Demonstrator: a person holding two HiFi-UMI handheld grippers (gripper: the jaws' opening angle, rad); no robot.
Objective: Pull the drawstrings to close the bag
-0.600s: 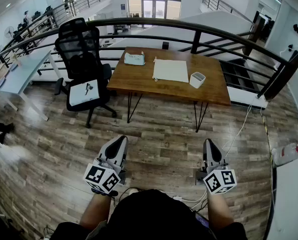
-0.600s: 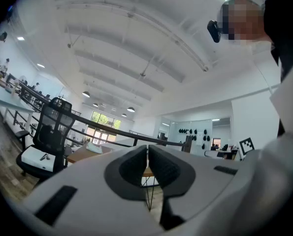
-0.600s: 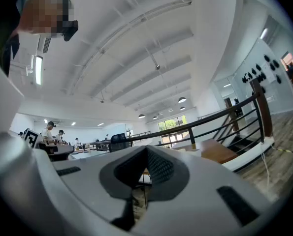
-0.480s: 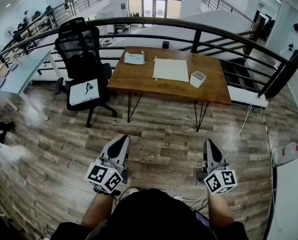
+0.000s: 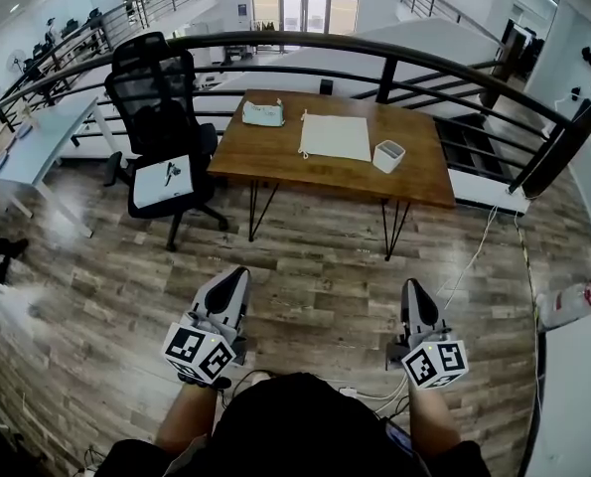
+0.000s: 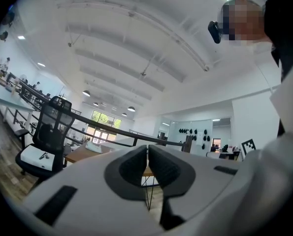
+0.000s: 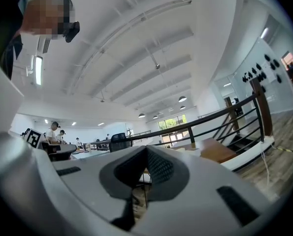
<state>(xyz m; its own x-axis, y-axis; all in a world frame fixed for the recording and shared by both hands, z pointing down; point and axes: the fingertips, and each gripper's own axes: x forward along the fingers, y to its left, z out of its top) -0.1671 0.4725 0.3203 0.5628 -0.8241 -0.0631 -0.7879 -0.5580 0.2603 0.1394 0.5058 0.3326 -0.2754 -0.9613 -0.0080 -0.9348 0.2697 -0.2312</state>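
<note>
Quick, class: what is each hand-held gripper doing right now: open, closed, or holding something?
Left hand-held gripper: closed, holding nothing.
Right hand-held gripper: closed, holding nothing.

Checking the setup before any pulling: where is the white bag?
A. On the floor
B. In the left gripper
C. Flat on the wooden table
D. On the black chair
C: the bag lies flat on the table, next to a white cup.
</note>
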